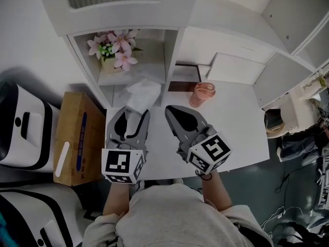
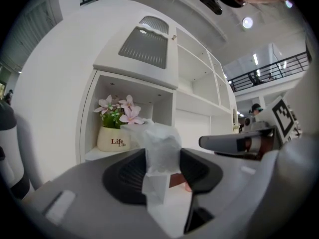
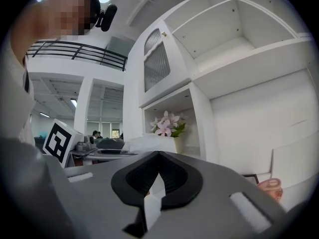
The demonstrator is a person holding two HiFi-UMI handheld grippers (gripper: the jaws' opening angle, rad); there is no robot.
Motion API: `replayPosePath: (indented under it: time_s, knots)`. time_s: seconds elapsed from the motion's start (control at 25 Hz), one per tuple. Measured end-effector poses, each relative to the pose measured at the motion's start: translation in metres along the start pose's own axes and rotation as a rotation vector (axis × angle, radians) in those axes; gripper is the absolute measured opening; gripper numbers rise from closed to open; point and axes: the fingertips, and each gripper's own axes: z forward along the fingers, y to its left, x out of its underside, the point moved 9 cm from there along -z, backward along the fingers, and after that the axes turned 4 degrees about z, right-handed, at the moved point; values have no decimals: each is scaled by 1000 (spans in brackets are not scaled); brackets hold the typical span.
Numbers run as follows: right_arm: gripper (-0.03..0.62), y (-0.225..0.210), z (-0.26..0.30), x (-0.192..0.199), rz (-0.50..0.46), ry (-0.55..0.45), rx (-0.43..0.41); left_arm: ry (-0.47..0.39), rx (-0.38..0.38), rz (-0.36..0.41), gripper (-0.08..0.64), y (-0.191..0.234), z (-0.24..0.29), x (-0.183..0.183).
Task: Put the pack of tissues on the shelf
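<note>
Office hall: white shelving (image 1: 128, 14), mezzanine railing (image 3: 75, 54)

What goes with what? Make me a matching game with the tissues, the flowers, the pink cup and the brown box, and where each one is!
Things:
1 pack of tissues
2 flower pot
3 pink cup
4 cardboard box

Places:
A on the white table
B beside the table, at its left
C between the jaws of the left gripper
D in the shelf compartment

Pairs: 1-C, 2-D, 3-A, 4-B
</note>
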Motion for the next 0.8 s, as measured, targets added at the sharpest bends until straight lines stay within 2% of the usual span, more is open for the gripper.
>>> replayPosePath:
  time_s: [0.36, 0.8]
  knots:
    - [1, -5, 5, -1, -2, 2, 61, 10, 36, 22, 193, 11, 24, 2]
    - [0, -14, 12, 2, 5, 0, 115, 22, 41, 19, 195, 26, 51, 10]
